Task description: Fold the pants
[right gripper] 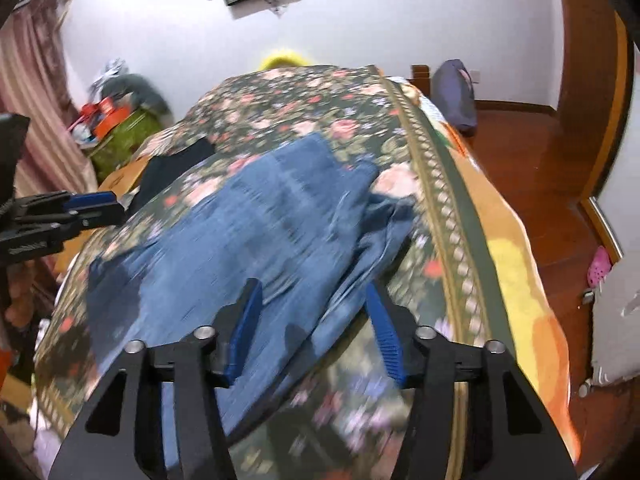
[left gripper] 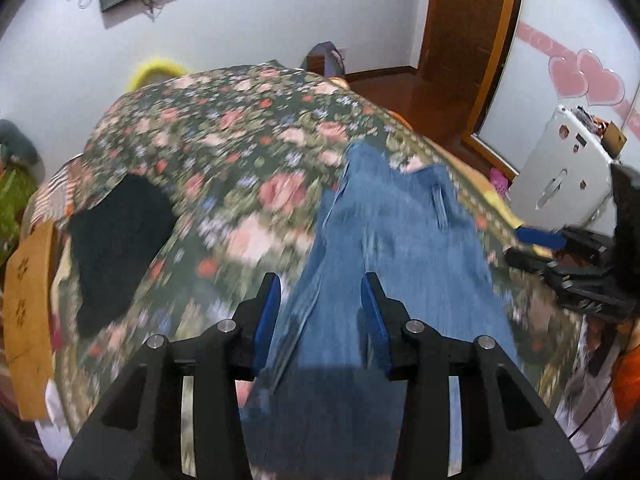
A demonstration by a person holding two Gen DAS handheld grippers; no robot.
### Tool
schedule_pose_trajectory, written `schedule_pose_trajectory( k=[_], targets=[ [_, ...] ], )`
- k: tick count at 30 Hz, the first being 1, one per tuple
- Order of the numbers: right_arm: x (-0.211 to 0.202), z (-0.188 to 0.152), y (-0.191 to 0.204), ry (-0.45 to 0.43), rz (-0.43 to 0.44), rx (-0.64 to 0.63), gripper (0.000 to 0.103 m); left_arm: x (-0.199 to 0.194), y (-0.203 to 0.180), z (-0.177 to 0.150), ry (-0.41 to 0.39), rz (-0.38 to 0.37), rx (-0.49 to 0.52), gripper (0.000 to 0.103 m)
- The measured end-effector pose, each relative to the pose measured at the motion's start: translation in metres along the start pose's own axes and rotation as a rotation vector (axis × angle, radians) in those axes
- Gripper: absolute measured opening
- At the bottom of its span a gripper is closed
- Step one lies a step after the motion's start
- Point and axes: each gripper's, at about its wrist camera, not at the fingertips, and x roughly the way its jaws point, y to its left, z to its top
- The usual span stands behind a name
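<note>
Covering the bed, a floral bedspread [right gripper: 304, 120], blue jeans [right gripper: 256, 232] lying spread on it beneath and ahead of both jaw pairs, left gripper [left gripper: 320, 288] parted and empty, right gripper [right gripper: 312, 300] likewise gaping, nothing pinched.

- Blue denim pants [right gripper: 256, 224] lie spread on a bed with a flowered cover [right gripper: 280, 96].
- The cloth is faded, with rumpled folds bunched at the edge toward the cover's patterned border.
- They lie partly doubled over, one layer on another.
- In the left wrist view the pants [left gripper: 392, 236] run lengthwise away from the camera.
</note>
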Motion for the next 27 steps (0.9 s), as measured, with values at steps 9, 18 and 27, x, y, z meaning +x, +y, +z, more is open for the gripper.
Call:
schedule_pose_trajectory(
  k=[9, 18, 27],
  targets=[
    [0.062, 0.023, -0.020, 0.022, -0.028, 0.030, 0.030, 0.091, -0.023, 0.032, 0.162, -0.070, 0.067, 0.028],
    [0.049, 0.015, -0.035, -0.046, -0.016, 0.028, 0.012, 0.110, -0.023, 0.018, 0.174, -0.056, 0.073, 0.029],
    [0.058, 0.020, -0.027, 0.039, -0.103, -0.003, 0.017, 0.099, -0.019, 0.021, 0.157, -0.023, 0.087, 0.029]
  ],
)
